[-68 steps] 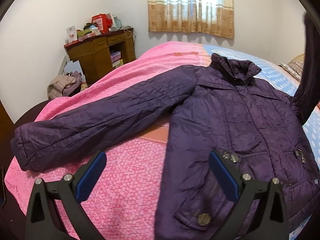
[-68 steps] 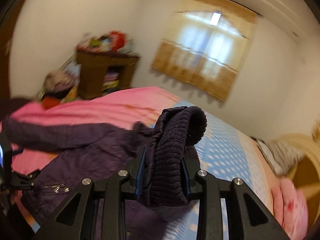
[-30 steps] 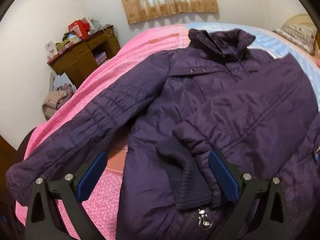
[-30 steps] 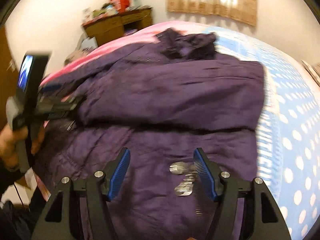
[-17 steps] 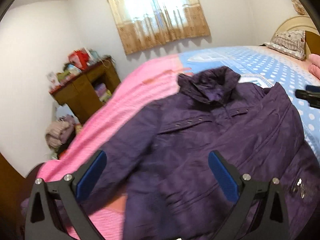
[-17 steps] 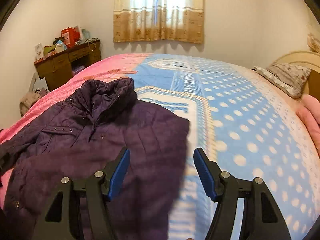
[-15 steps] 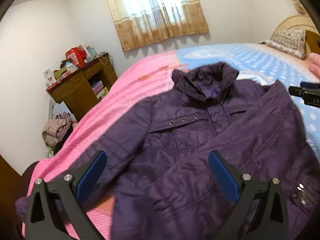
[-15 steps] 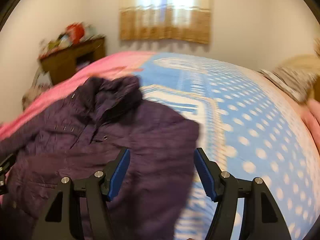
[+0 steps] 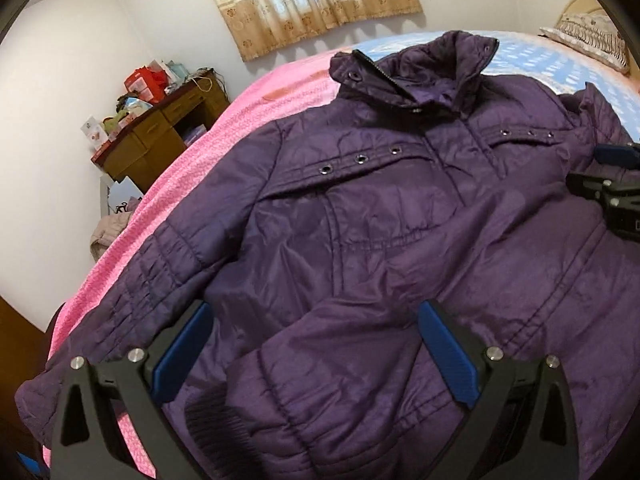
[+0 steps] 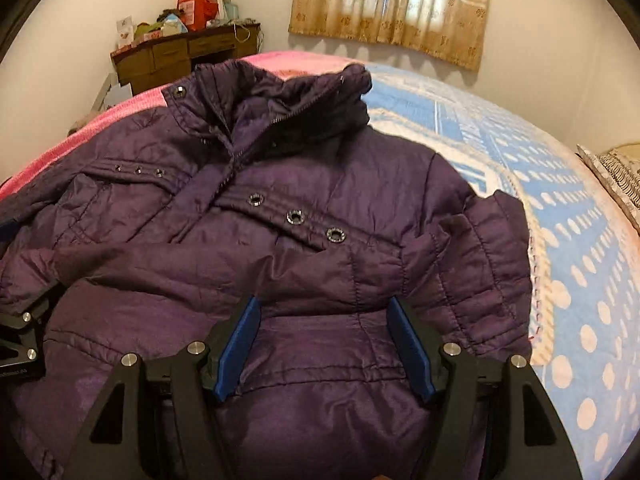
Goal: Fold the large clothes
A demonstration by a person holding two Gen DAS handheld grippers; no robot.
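A purple quilted jacket (image 9: 380, 216) lies front-up on the bed (image 10: 568, 216), its stand-up collar (image 10: 288, 100) pointing toward the curtained window (image 10: 392, 0). The bed's cover is pink on the side nearer the wooden desk (image 9: 160, 136) and blue with white dots on the other side of the jacket. One sleeve (image 10: 472, 264) is folded across the jacket's chest, so its gathered upper part sits at the jacket's edge next to the dotted cover, and its dark ribbed cuff (image 9: 220, 428) shows near the hem. The other sleeve (image 9: 132, 308) stretches out from the jacket over the pink cover, toward the desk side.

The left gripper (image 9: 316, 356) hangs just above the jacket's lower front with its blue-padded jaws spread wide and nothing between them. The right gripper (image 10: 326, 344) hovers over the jacket beside the folded sleeve, its jaws likewise parted and holding nothing; whether either gripper's tips brush the fabric I cannot tell.

Beyond the jacket, the desk stands against the wall, piled with a red box (image 10: 192, 4) and other clutter. A patterned pillow (image 9: 592, 36) lies at the far corner of the bed, past the jacket's collar.
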